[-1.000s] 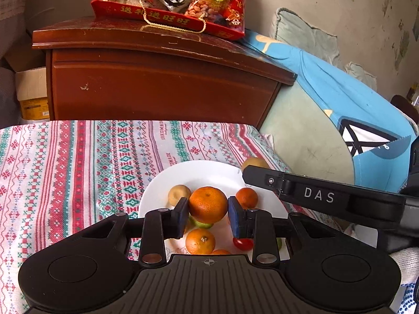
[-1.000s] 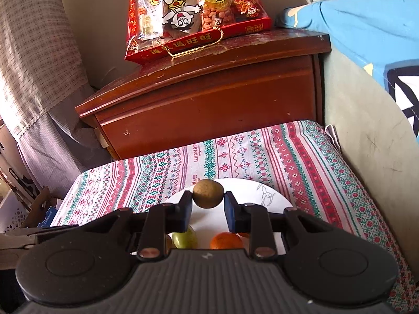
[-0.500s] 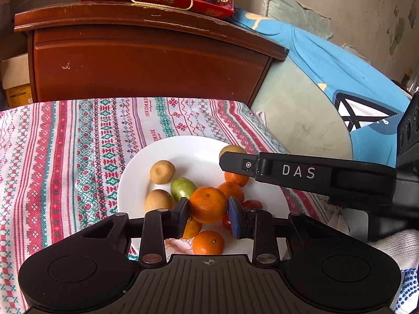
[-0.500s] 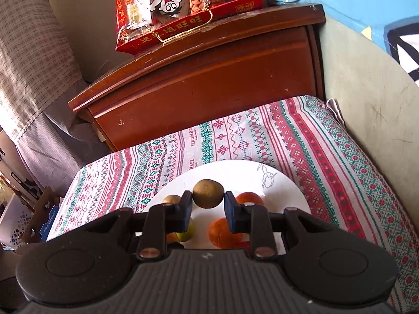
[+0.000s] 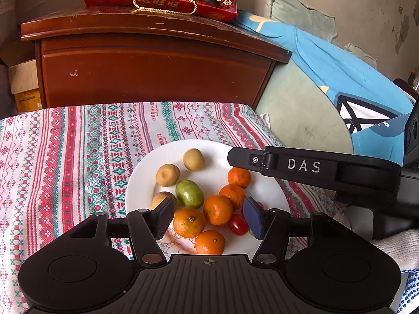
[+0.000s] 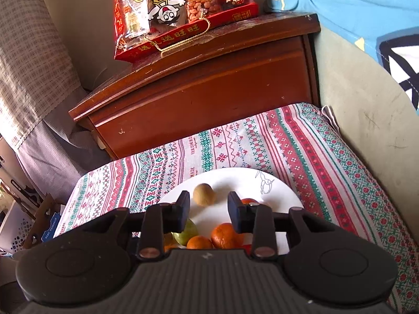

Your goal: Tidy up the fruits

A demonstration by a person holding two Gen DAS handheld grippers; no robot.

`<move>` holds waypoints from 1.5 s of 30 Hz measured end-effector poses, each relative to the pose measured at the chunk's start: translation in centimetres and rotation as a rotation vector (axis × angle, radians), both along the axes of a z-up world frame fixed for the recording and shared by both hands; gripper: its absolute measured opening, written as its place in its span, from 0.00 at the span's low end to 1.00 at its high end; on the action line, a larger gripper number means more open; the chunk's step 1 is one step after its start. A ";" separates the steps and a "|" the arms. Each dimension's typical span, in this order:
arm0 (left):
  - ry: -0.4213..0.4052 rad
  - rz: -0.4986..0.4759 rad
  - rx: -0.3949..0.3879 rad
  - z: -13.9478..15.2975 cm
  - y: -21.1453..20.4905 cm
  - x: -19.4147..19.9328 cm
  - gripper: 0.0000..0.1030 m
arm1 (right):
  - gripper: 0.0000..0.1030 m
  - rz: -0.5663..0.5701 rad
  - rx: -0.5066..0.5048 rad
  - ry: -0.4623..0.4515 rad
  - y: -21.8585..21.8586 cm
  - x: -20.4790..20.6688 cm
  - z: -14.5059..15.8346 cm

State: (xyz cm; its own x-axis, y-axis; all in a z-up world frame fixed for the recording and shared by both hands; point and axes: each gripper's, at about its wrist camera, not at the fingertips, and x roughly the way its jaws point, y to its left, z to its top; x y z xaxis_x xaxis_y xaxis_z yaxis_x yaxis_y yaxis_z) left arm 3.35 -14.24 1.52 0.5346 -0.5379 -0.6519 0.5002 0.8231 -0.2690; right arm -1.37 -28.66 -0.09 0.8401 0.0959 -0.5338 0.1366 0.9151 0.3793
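Left wrist view: left gripper (image 5: pixel 208 218) over white plate (image 5: pixel 272 196) on patterned cloth (image 5: pixel 65 157), jaws opening, released, touching nothing. Orange (image 5: pixel 189 222) lies on plate between jaws w/ other oranges, green fruit (image 5: pixel 189 193), brown fruits, cherry tomato (image 5: pixel 237 224). Right gripper's finger crosses above plate's right side.

Right wrist view: right gripper (image 6: pixel 208 210) jaws opening, released. Brown fruit (image 6: pixel 204 194) sits on plate (image 6: pixel 285 196) just beyond jaws, not gripped. Snack bag (image 6: pixel 180 10) on wooden cabinet (image 6: pixel 209 89) behind.

Each gripper is matte black plastic: a ribbed central housing, two round caps flanking it, and metal pivot screws on the finger links. The left gripper (image 5: pixel 208 219) wears blue pads (the right gripper (image 6: pixel 208 210) black), its side finger lettered "DAS".
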 end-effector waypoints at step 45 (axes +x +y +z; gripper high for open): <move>0.112 0.184 0.303 3.4 3.3 -1.4 0.86 | 0.83 -0.229 -0.110 0.269 2.9 -6.1 2.6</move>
